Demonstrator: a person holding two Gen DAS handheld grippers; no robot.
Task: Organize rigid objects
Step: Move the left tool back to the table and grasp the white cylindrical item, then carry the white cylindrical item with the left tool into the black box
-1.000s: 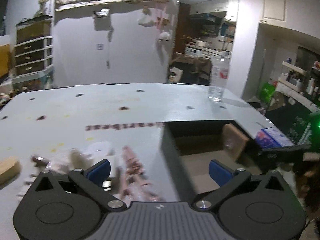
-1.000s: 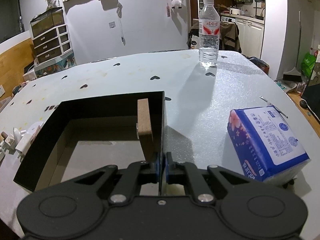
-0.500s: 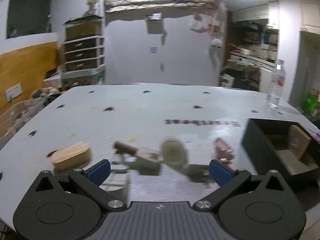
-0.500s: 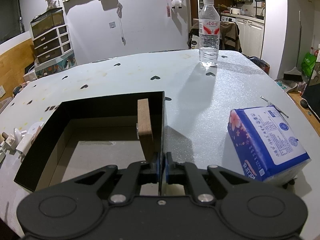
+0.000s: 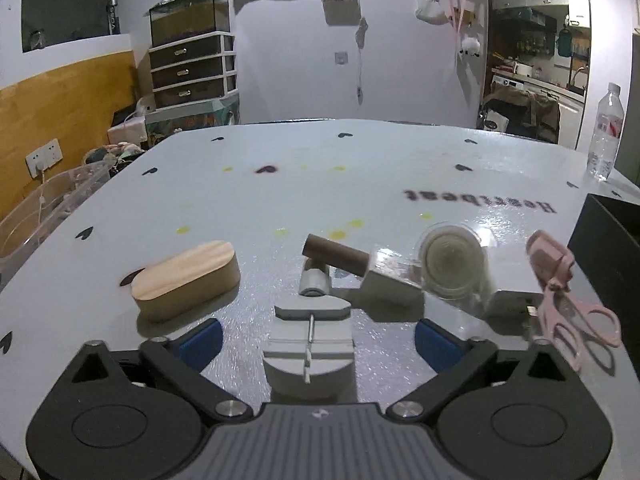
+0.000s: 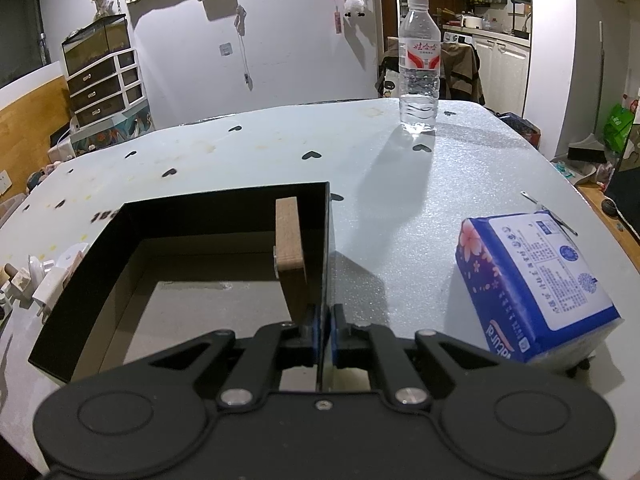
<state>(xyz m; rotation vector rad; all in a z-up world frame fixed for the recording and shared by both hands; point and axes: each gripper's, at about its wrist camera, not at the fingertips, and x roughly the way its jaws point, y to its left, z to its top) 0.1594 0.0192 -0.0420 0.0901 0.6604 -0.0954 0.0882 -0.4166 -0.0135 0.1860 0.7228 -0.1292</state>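
Note:
My left gripper (image 5: 316,340) is open and empty, low over the table, with a grey heart-shaped block (image 5: 309,336) between its fingers. Beyond lie an oval wooden box (image 5: 186,280), a brown-handled stamp (image 5: 340,261), a clear round jar (image 5: 454,266) and pink scissors (image 5: 560,300). My right gripper (image 6: 325,334) is shut on the right wall of the black box (image 6: 326,248). A wooden block (image 6: 290,248) leans inside against that wall. The box's edge shows at the right of the left wrist view (image 5: 608,248).
A blue tissue pack (image 6: 532,280) lies right of the box. A water bottle (image 6: 419,64) stands at the far edge, also in the left wrist view (image 5: 606,136). A white plug (image 6: 50,286) and small items lie left of the box. A clear bin (image 5: 36,216) sits off the table's left.
My left gripper has swung left, away from the black box, and now faces the loose objects. My right gripper has stayed shut on the box wall.

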